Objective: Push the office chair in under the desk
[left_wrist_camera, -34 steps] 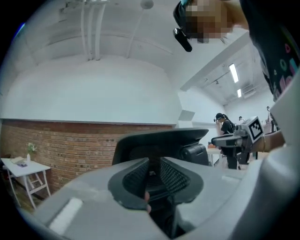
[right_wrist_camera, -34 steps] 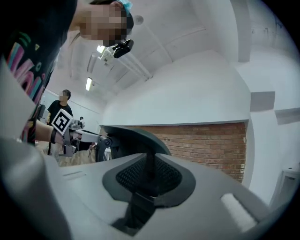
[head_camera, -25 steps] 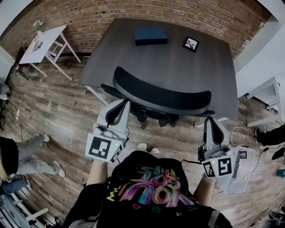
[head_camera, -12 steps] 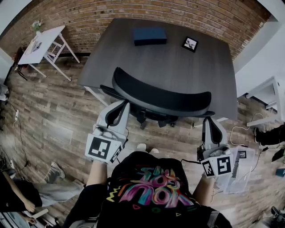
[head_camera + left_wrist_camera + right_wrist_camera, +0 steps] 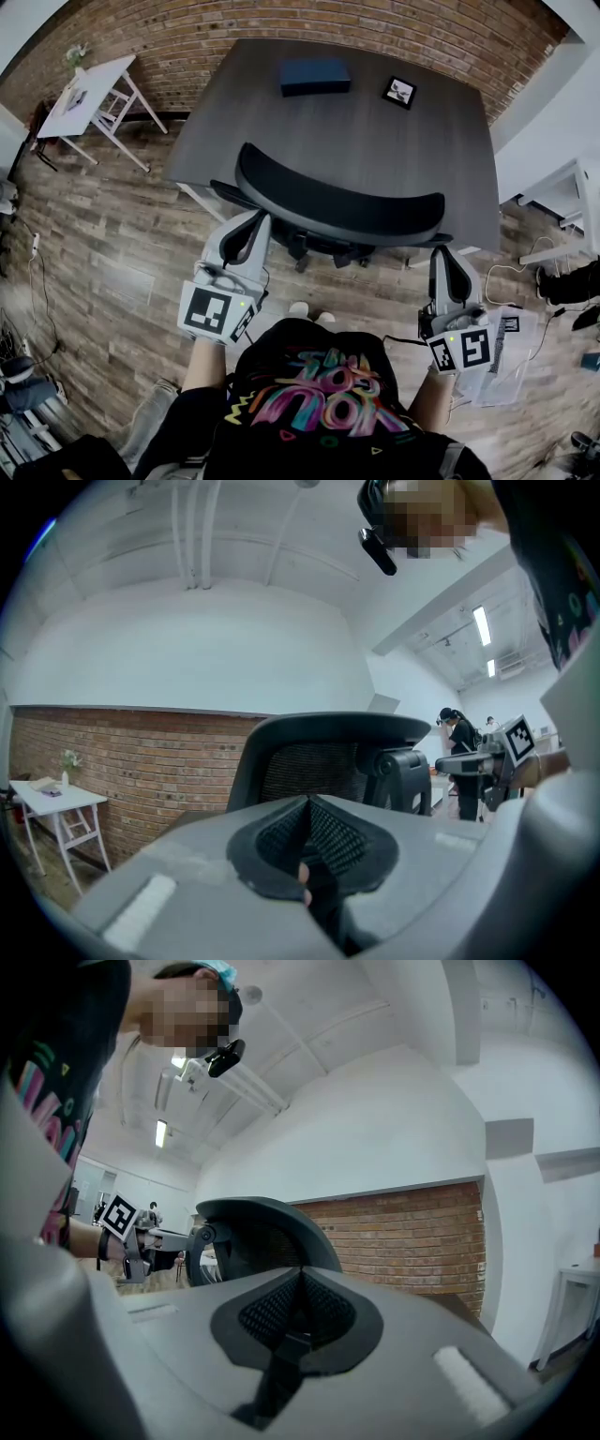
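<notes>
The black office chair (image 5: 337, 204) stands with its seat tucked under the front edge of the dark grey desk (image 5: 394, 141), its curved backrest facing me. My left gripper (image 5: 254, 219) is shut and empty, its tip just behind the backrest's left end. My right gripper (image 5: 443, 255) is shut and empty too, just behind the right end. Whether either tip touches the chair I cannot tell. In the left gripper view the mesh backrest (image 5: 323, 761) rises beyond the closed left gripper (image 5: 307, 805). In the right gripper view the backrest (image 5: 258, 1232) shows left of the closed right gripper (image 5: 300, 1279).
On the desk lie a dark blue box (image 5: 316, 75) and a small framed picture (image 5: 401, 91). A brick wall (image 5: 281, 23) runs behind the desk. A white folding table (image 5: 92, 92) stands at the far left, white furniture (image 5: 567, 192) at the right, papers (image 5: 502, 361) on the wood floor.
Both grippers and the chair have barely shifted. A person on the floor at the left has moved away toward the lower left edge.
</notes>
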Tool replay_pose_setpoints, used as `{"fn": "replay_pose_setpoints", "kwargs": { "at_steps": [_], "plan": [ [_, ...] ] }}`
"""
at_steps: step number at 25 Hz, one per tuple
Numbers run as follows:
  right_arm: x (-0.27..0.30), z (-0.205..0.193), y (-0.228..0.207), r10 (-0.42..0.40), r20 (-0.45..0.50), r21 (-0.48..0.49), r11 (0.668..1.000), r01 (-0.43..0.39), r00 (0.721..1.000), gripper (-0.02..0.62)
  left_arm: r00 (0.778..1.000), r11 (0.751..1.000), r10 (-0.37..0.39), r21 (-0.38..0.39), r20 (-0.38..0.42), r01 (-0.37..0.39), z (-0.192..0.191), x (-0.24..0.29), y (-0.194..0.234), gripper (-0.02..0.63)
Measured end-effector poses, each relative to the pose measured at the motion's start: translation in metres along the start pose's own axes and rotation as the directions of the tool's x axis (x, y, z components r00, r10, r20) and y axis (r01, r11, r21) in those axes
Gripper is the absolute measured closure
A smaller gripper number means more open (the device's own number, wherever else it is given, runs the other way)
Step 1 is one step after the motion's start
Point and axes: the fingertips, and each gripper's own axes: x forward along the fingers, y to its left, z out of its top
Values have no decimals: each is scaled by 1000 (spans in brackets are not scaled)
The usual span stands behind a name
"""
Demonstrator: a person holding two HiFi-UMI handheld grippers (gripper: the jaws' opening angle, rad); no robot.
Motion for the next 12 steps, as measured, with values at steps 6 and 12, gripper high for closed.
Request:
{"fn": "replay_pose_setpoints", "kwargs": {
  "at_steps": [6,12],
  "plan": [
    [-1,4,-1,16,24,40,999,-17,1000,595,1000,1000,0,-5,5,0,2,-1,2,604],
    [2,-1,2,35,7,39,999,-35,999,596,1000,1000,7,-3,6,-7,2,-2,5,604]
  ]
}}
